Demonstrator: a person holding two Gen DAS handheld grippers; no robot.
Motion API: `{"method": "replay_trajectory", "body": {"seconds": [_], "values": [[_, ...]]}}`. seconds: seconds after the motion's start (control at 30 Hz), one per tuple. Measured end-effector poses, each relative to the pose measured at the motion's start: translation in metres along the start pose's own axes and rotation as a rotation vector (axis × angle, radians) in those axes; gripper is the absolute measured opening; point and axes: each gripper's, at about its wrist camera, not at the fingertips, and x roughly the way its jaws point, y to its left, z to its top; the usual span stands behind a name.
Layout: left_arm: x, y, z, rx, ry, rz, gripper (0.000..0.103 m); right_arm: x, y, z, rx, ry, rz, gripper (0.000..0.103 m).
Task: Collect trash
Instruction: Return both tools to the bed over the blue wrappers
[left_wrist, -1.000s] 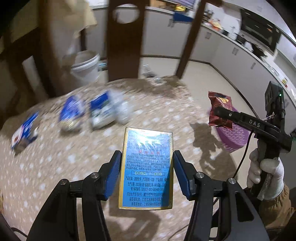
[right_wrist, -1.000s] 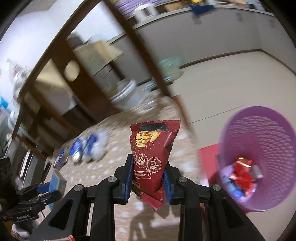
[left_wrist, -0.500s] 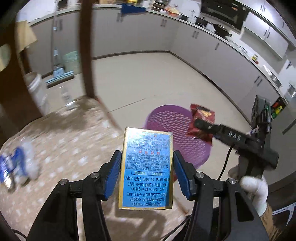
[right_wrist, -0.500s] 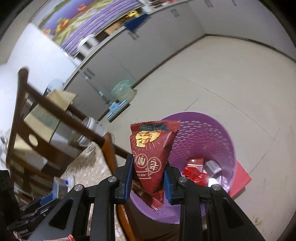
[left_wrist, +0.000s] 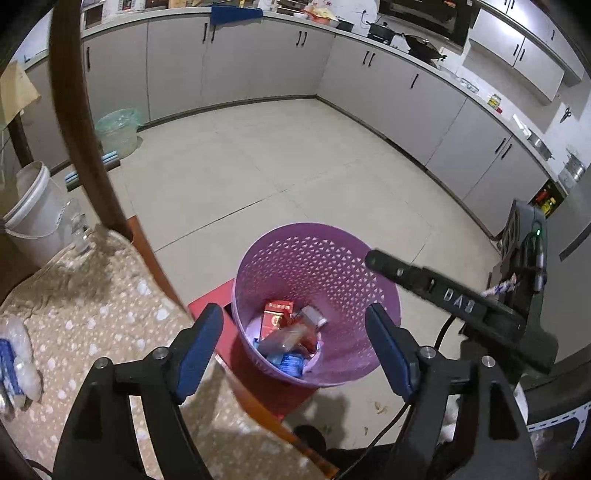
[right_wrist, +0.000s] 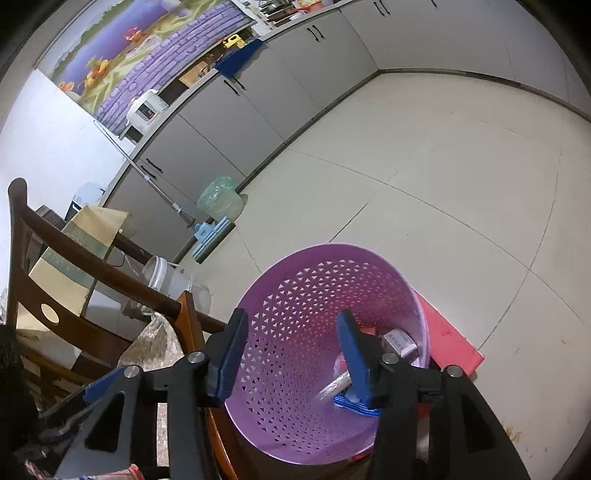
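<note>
Both grippers hang over the purple basket (left_wrist: 384, 295), where dropped trash falls straight in; the left gripper (left_wrist: 293, 349) has just spread wide with nothing between its fingers; the right gripper (right_wrist: 291, 354) has likewise just opened, empty; inside the basket lie a red box (left_wrist: 276, 316), blue wrappers (left_wrist: 290, 362) and other packets; more trash (left_wrist: 16, 363) waits on the table (left_wrist: 110, 314) beside the basket.

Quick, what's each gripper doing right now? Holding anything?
Left gripper: open, jaws just opened, nothing between them, above the purple basket.
Right gripper: open, jaws just opened, nothing held.
</note>
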Motion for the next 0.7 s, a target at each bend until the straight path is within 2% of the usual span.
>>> {"method": "replay_trajectory", "body": {"seconds": [0.07, 0.23, 0.33, 0.4, 0.47, 0.5, 0.6, 0.7], "values": [[-0.004, 0.006, -0.007, -0.012, -0.001, 0.012, 0.079, 0.002, 0.006, -0.001, -0.014, 0.000, 0.003, 0.056], [-0.022, 0.029, -0.030, -0.053, 0.006, 0.093, 0.080, 0.004, 0.037, -0.012, -0.114, -0.034, 0.016, 0.066], [-0.038, 0.050, -0.044, -0.083, -0.005, 0.142, 0.080, -0.002, 0.069, -0.025, -0.217, -0.116, 0.025, 0.068], [-0.052, 0.071, -0.058, -0.115, -0.013, 0.191, 0.080, -0.006, 0.086, -0.034, -0.271, -0.169, 0.028, 0.075], [-0.066, 0.097, -0.073, -0.154, -0.022, 0.245, 0.080, -0.006, 0.104, -0.044, -0.308, -0.201, 0.065, 0.077], [-0.074, 0.112, -0.080, -0.179, -0.025, 0.271, 0.081, -0.004, 0.111, -0.047, -0.311, -0.184, 0.101, 0.077], [-0.094, 0.156, -0.101, -0.251, -0.025, 0.358, 0.081, 0.015, 0.132, -0.058, -0.321, -0.056, 0.195, 0.077], [-0.117, 0.206, -0.122, -0.324, -0.022, 0.469, 0.081, 0.030, 0.154, -0.077, -0.372, 0.031, 0.200, 0.077]]}}
